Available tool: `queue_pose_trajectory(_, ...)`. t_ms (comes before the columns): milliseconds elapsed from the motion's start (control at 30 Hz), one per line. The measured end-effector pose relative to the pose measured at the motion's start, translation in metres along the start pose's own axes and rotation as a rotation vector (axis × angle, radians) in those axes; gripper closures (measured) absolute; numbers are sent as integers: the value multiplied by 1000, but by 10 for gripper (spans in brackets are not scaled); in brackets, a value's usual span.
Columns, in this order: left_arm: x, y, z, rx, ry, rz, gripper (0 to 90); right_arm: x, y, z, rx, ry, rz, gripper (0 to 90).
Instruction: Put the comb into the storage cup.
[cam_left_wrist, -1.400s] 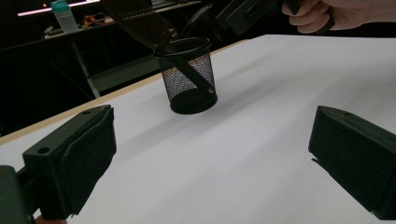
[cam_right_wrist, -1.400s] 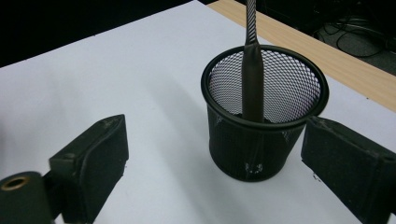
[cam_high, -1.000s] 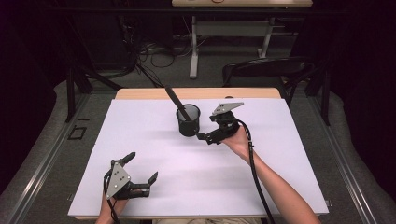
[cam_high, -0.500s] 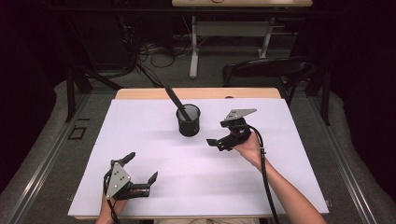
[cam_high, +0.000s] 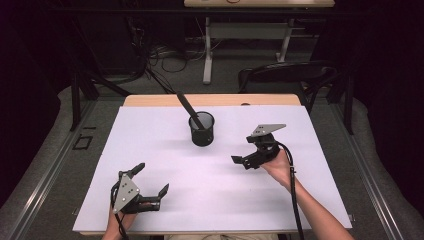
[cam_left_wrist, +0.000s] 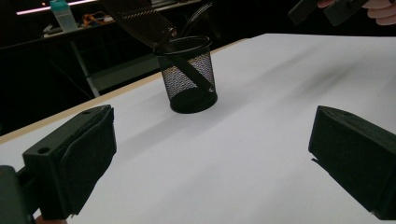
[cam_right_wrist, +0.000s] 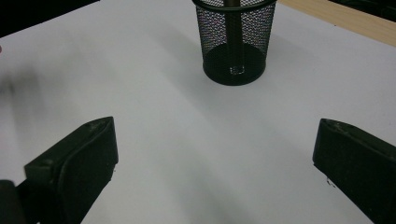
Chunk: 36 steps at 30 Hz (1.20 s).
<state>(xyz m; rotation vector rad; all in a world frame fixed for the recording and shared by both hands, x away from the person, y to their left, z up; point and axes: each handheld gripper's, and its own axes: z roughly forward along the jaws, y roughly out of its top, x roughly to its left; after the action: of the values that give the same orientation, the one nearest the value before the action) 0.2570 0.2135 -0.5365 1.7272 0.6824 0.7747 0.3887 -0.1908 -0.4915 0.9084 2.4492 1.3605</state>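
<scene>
Item one on my list is the black mesh cup (cam_high: 202, 129), standing upright on the white sheet (cam_high: 165, 145) toward the far middle of the table (cam_high: 150, 100); seen from my right gripper (cam_high: 248, 159) it sits straight ahead beyond the open space between the jaws, well apart from both, and in the left gripper view it stands ahead and a little toward the left jaw, also well apart. Item two, a long dark utensil with a flat slotted blade (cam_left_wrist: 140, 21), leans inside the cup with its lower end at the base and its upper end sticking out over the rim, tilted away from me. My right gripper is held above the sheet, to the near right of the cup, jaws spread wide with nothing between them. My left gripper (cam_high: 150, 180) sits low near the front edge of the sheet, jaws likewise wide and empty, farther from the cup than the right one. Beyond the table I note a dark chair (cam_high: 280, 75), a desk frame (cam_high: 207, 50) and loose cables on the floor (cam_high: 160, 60).
</scene>
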Motion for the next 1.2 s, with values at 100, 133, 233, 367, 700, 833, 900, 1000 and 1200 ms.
queue_pose_trajectory(100, 0, 0, 0, -1, 0, 1, 8, 1, -3, -5, -2, -2, 3, 0)
queue_pose_trajectory(133, 1, 0, 0, 0, 0, 0, 8, 2, -4, -6, -3, -2, 1, 0)
queue_pose_trajectory(233, 1, 0, 0, 1, -1, -1, 8, 4, -7, -11, -1, -2, -1, 0)
queue_pose_trajectory(367, 0, 0, 0, 5, -2, 0, 8, 5, -11, -17, 4, -5, -4, 0)
queue_pose_trajectory(700, 0, 0, 0, 3, -1, 0, 8, 9, -25, -35, 13, -35, -7, 0)
queue_pose_trajectory(833, 0, 0, 1, 5, -1, -1, 8, 11, -32, -41, 17, -45, -4, 0)
queue_pose_trajectory(900, 0, 0, 1, 4, 0, -1, 8, 12, -34, -43, 20, -50, -8, 0)
queue_pose_trajectory(1000, 0, 0, 1, 5, 0, -2, 8, 14, -38, -45, 25, -54, -14, 0)
queue_pose_trajectory(1200, 0, 0, 1, 4, 1, -1, 8, 18, -45, -48, 34, -60, -25, 0)
